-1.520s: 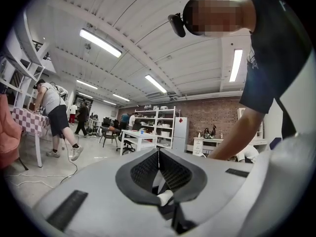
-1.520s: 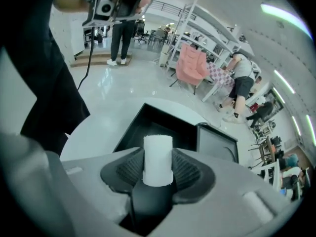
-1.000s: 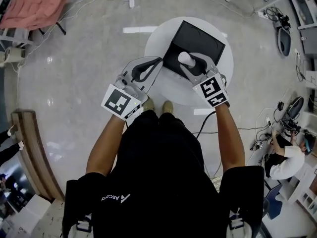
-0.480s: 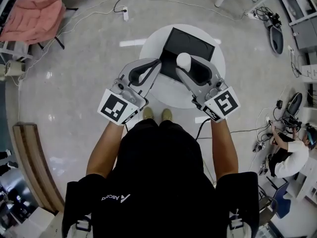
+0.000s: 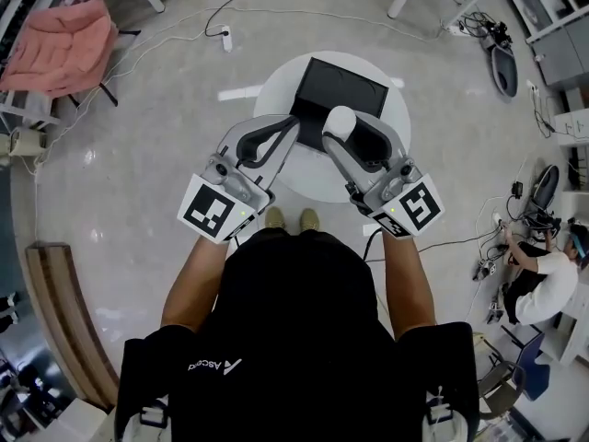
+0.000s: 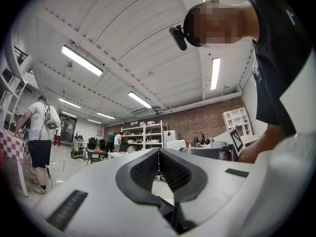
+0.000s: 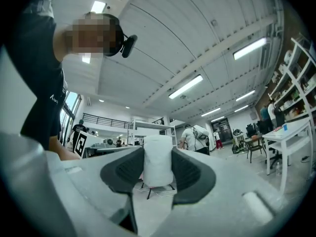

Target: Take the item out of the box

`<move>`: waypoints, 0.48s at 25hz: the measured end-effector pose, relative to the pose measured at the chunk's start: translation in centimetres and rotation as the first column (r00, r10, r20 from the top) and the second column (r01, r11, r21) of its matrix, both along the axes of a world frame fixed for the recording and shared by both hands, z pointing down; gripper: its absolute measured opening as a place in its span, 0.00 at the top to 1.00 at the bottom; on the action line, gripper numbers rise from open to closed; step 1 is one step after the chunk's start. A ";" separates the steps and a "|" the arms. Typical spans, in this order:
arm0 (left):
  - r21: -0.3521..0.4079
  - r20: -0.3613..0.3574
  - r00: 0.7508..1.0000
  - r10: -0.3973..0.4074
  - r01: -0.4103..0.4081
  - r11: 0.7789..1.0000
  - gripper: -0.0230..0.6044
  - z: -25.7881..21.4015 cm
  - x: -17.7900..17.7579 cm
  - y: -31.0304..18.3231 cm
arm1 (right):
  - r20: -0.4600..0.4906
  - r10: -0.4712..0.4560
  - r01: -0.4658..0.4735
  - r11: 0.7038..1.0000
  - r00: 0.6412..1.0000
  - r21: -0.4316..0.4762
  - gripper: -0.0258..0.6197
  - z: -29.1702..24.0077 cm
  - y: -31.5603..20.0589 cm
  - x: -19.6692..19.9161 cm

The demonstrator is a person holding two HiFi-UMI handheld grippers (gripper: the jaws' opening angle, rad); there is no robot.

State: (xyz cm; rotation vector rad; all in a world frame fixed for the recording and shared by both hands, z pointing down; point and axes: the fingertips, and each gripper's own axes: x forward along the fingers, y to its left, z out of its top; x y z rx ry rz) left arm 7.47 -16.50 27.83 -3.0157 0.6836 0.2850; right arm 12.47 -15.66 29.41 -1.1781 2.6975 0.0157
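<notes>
A white cylindrical item (image 5: 340,121) is clamped between the dark pads of my right gripper (image 5: 342,129), lifted above the near edge of the open black box (image 5: 339,83). The box lies on a round white table (image 5: 276,168). In the right gripper view the white item (image 7: 158,167) stands upright between the two pads, and my right gripper (image 7: 158,174) points up toward the ceiling. My left gripper (image 5: 293,122) hovers left of the box, over the table's left part. In the left gripper view my left gripper (image 6: 159,152) has its tips together and holds nothing.
A pink cloth (image 5: 60,44) lies on a chair at the far left, with cables and a power strip (image 5: 226,37) on the floor behind the table. A seated person (image 5: 552,279) is at the right edge. A wooden bench (image 5: 60,311) stands at my left.
Both grippers have come up and nearer to my head, tilting upward. The white item has stayed in the right gripper's grip and risen off the box.
</notes>
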 end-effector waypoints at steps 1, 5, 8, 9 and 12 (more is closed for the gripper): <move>-0.004 0.005 1.000 -0.001 0.001 1.000 0.96 0.1 -0.1 0.0 | 0.002 0.004 -0.004 1.000 1.000 -0.001 0.69 0.1 0.1 0.0; -0.018 0.018 1.000 0.002 -0.002 1.000 0.96 0.5 -0.1 0.2 | -0.005 0.012 -0.012 1.000 1.000 0.000 0.70 0.3 0.5 -0.1; -0.007 0.000 1.000 0.019 -0.019 1.000 0.96 -0.1 0.5 0.7 | -0.009 0.018 -0.018 1.000 1.000 0.002 0.70 0.2 0.9 0.1; -0.003 -0.005 1.000 0.024 -0.024 1.000 0.96 -0.2 0.6 0.8 | -0.012 0.019 -0.019 1.000 1.000 0.002 0.70 0.2 1.0 0.2; -0.004 -0.008 1.000 0.029 -0.029 1.000 0.96 -0.2 0.9 0.9 | -0.025 0.018 -0.018 1.000 1.000 -0.001 0.70 0.3 1.0 0.3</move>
